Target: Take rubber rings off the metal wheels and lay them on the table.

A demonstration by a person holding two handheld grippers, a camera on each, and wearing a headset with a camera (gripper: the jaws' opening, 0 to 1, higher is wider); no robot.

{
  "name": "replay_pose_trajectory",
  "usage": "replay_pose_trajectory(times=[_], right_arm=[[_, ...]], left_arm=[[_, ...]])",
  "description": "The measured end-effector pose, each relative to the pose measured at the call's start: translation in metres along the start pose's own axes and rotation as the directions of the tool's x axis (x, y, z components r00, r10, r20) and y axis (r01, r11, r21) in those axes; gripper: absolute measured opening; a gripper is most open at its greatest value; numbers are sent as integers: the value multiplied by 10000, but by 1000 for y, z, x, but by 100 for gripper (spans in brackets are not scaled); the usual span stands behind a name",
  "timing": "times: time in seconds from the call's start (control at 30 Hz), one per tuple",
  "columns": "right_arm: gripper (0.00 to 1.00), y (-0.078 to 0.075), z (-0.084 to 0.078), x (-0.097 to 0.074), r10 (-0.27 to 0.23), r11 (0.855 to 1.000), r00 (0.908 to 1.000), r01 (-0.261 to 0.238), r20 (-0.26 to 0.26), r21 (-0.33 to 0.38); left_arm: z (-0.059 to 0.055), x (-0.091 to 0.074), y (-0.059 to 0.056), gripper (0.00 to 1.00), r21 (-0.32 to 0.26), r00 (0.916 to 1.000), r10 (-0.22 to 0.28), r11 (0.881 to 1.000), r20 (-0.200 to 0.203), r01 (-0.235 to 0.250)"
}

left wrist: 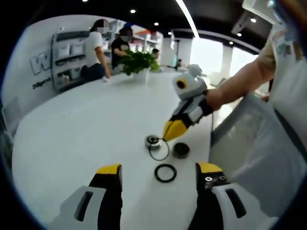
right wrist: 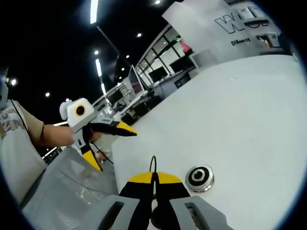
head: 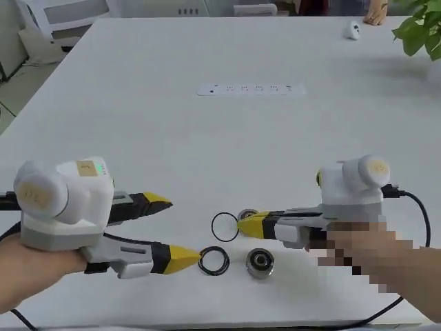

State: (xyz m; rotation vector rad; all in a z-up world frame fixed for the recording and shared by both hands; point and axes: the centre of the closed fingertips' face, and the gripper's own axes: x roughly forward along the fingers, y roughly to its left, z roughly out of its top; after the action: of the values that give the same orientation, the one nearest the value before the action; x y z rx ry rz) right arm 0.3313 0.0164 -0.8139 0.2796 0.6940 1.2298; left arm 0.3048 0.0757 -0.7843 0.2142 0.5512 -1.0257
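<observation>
Rubber ring (head: 212,227) between right claw (head: 240,224) tips

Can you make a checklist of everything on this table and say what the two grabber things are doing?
Surface: white table, bare in the middle.
Job's things: thin ring pinched in the right gripper; thicker ring lying flat; near wheel; far wheel behind the right gripper's tips.
Clutter: power strip; small white device.
Grippers: left gripper open and holding nothing; right gripper shut.
Cables: black cable from the right gripper.
Surroundings: plant; people beyond the table.
</observation>
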Motion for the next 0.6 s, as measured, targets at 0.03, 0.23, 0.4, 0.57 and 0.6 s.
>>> replay_pose_trajectory(times=[0.03, 0.23, 0.4, 0.57, 0.6], right_arm=[[0, 1, -1, 1, 50, 10000, 10000, -50, -64, -7], [0, 8, -8, 8, 325, 9995, 9985, -324, -441, 39], [0, 14, -15, 16, 604, 9982, 9945, -600, -860, 70], [0, 16, -24, 23, 680, 9977, 9895, -677, -1276, 67], [0, 16, -24, 24, 682, 9977, 9889, -674, -1321, 106]], left_arm=[[-1, -1, 0, 63, -11, 10000, 2, 10000, -16, -2], [-6, -6, 0, 65, -137, 10000, 24, 9999, -53, -25], [-9, -10, 1, 66, -217, 9999, 37, 9998, -98, -39], [-11, -13, 3, 66, -272, 9999, 90, 9996, -115, -93], [-11, -14, 3, 66, -290, 9999, 105, 9995, -110, -108]])
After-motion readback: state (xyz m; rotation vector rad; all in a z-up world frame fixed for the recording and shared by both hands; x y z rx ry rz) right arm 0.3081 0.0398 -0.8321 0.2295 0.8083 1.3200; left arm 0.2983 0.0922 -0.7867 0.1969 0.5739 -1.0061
